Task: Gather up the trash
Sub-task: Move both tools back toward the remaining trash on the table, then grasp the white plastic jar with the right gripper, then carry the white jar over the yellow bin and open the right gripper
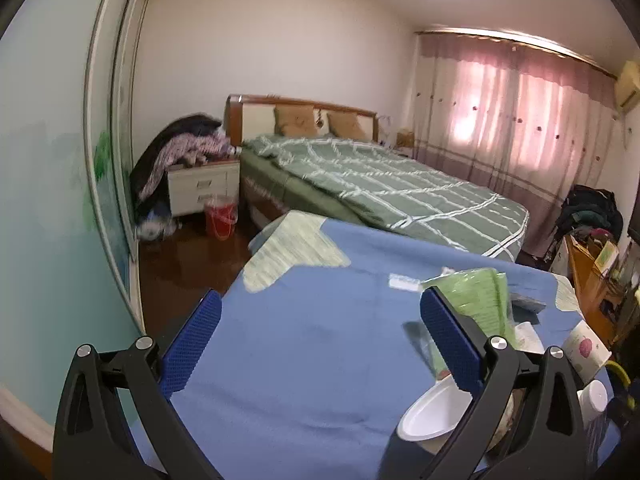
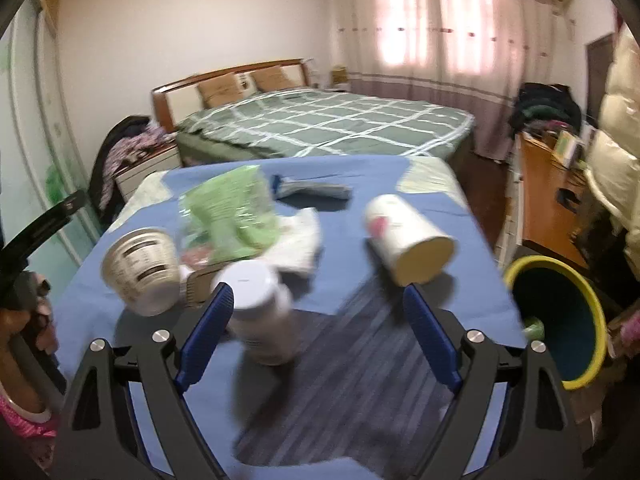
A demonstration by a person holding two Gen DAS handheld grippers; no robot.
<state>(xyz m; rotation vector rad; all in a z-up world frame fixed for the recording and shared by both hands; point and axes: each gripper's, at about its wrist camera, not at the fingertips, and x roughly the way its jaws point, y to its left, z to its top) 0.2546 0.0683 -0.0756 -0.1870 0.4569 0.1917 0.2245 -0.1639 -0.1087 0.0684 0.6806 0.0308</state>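
Trash lies on a table under a blue cloth (image 2: 360, 184). In the right wrist view I see a white bottle (image 2: 260, 300), a paper cup (image 2: 408, 240) on its side, a labelled tub (image 2: 140, 272), a green packet (image 2: 228, 216) and crumpled white paper (image 2: 300, 240). My right gripper (image 2: 318, 292) is open above them. The bottle is by its left finger, with a wide gap to the other pad. My left gripper (image 1: 320, 296) is open over bare cloth. The green packet (image 1: 480, 296), a white bowl (image 1: 436, 412) and the cup (image 1: 586, 350) lie by its right finger.
A bin with a yellow rim (image 2: 560, 272) stands at the table's right edge, tilted toward me. A bed (image 1: 380, 184) lies beyond the table, and a red bucket (image 1: 220, 216) stands on the floor beside it. A wooden desk (image 2: 548, 200) and a person's cream jacket (image 2: 616, 140) are at the right.
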